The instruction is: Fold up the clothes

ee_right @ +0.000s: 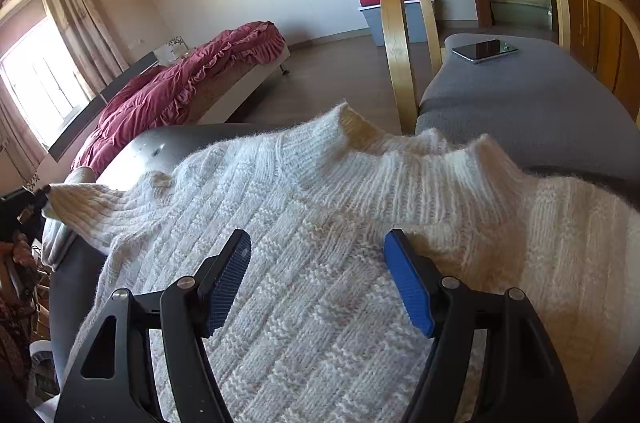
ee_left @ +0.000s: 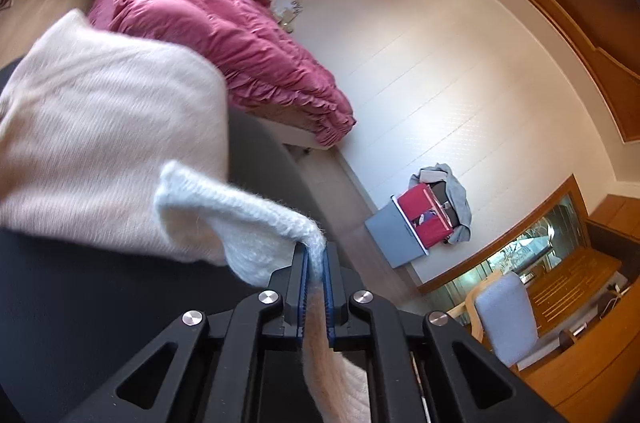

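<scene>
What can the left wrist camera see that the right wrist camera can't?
Only the left wrist view shows the left gripper shut on the fluffy cream knitted sweater.
Only the right wrist view shows the open right gripper, a dark shiny phone lying on the grey chair seat, and a bright window.
Both show the sweater, the crumpled pink-red quilt and the red storage box.

Home bedroom, bed [ee_right: 200, 79], curtains [ee_right: 80, 23], armchair [ee_right: 500, 23]

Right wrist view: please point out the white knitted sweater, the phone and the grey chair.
white knitted sweater [ee_right: 320, 223], right wrist view, on the patterned knit body.
phone [ee_right: 485, 50], right wrist view, on its dark screen.
grey chair [ee_right: 520, 95], right wrist view, on the bare seat cushion.
</scene>
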Tool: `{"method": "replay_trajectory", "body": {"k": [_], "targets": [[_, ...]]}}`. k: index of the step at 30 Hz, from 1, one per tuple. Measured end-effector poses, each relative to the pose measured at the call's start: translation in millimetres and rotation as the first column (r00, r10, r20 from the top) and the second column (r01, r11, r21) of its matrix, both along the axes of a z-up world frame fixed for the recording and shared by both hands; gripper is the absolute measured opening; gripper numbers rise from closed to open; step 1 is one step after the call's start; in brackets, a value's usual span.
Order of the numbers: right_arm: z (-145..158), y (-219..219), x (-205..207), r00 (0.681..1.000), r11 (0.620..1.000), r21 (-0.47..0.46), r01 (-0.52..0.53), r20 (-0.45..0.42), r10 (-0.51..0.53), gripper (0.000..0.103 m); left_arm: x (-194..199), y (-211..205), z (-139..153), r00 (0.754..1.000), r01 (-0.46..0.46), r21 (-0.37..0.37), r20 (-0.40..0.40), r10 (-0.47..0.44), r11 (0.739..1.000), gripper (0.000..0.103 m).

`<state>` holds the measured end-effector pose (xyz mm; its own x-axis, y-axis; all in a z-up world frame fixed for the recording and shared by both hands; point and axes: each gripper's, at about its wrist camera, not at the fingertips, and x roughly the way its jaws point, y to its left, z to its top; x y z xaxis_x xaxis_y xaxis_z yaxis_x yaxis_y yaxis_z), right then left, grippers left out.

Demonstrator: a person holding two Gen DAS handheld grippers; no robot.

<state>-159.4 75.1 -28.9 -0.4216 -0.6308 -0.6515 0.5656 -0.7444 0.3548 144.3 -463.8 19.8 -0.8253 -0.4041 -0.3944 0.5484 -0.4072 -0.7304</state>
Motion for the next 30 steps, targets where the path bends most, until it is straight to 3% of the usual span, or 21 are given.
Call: {"method": "replay_trajectory", "body": {"k": [5, 12, 17, 24, 30], "targets": [[0, -1, 0, 1.0, 1.0, 0.005, -0.001, 0.0, 0.001, 0.073, -8, -16, 6, 0.999, -0.018, -0.007, 0.039, 0.018, 1.0, 0.005], [-2, 2, -1, 1.0, 1.0, -0.007, -0.004, 0.012, 0.004, 0.073, 18, -34, -37, 0.988, -0.086, 0.017, 0.132, 0.083, 0.996, 0.005], [-2, -1, -1, 1.0, 1.0, 0.006, -0.004, 0.007, 0.004, 0.073, 33, -42, -65, 0.982, -0.117, 0.061, 0.154, 0.107, 0.991, 0.005], [-3, -4, 1, 1.0, 0.999, 0.034, -0.005, -0.007, 0.005, 0.073, 39, -45, -75, 0.974, -0.124, 0.043, 0.195, 0.114, 0.991, 0.005], [-3, -13, 7, 0.999, 0.995, 0.104, -0.004, -0.043, 0.008, 0.073, 25, -33, -66, 0.961, -0.115, -0.028, 0.25, 0.118, 0.993, 0.005]]}}
